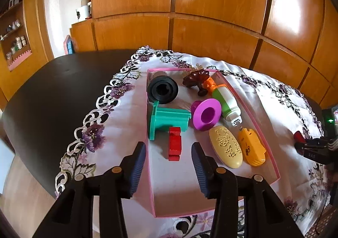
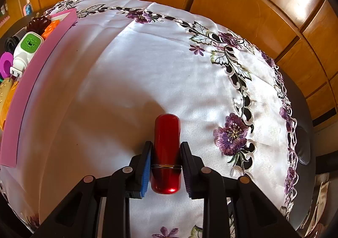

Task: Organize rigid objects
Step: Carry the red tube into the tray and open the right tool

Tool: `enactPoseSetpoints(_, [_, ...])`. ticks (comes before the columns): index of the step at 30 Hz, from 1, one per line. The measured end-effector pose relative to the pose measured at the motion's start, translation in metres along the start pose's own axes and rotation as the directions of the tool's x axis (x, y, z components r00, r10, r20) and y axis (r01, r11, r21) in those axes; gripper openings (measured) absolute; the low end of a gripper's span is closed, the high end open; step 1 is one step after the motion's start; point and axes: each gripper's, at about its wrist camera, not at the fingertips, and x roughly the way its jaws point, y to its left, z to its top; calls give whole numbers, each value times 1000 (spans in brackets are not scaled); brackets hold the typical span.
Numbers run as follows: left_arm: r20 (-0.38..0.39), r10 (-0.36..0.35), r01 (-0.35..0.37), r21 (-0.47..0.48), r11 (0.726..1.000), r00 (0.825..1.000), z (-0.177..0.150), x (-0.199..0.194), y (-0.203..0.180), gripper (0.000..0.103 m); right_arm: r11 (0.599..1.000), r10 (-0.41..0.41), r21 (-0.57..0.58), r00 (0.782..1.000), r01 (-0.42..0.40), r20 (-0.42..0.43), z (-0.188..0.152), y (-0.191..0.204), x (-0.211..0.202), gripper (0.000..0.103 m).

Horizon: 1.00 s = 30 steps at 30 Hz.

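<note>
rightward, red cylinder [image 2: 166,153] (claw-gripped)

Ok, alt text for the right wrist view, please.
The right gripper is closed on a glossy red cylinder just above a white embroidered tablecloth. At far left, the pink tray holds a green and white plug-in device and other small items.

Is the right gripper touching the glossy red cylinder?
Touching. The right wrist view shows the right gripper with both pads pressed against the glossy red cylinder.
</note>
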Motion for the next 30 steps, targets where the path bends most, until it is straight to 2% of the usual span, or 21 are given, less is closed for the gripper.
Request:
enactPoseSetpoints(12, [0, 9, -9, -32, 999, 1000, -6, -8, 10, 52, 1000, 9, 16, 1000, -9, -4, 0, 0, 0, 26])
enactPoseSetpoints(18, [13, 14, -13, -61, 998, 1000, -8, -13, 20, 52, 991, 86, 105, 996, -83, -24, 2, -12, 2, 26])
enactPoseSetpoints(26, [4, 27, -27, -92, 995, 1000, -11, -12, 35, 52, 989, 86, 120, 996, -81, -31, 2, -9, 1, 26])
enactPoseSetpoints(30, [3, 32, -31, -102, 994, 999, -14, -12, 42, 52, 983, 120, 142, 993, -117, -10, 2, -8, -8, 26])
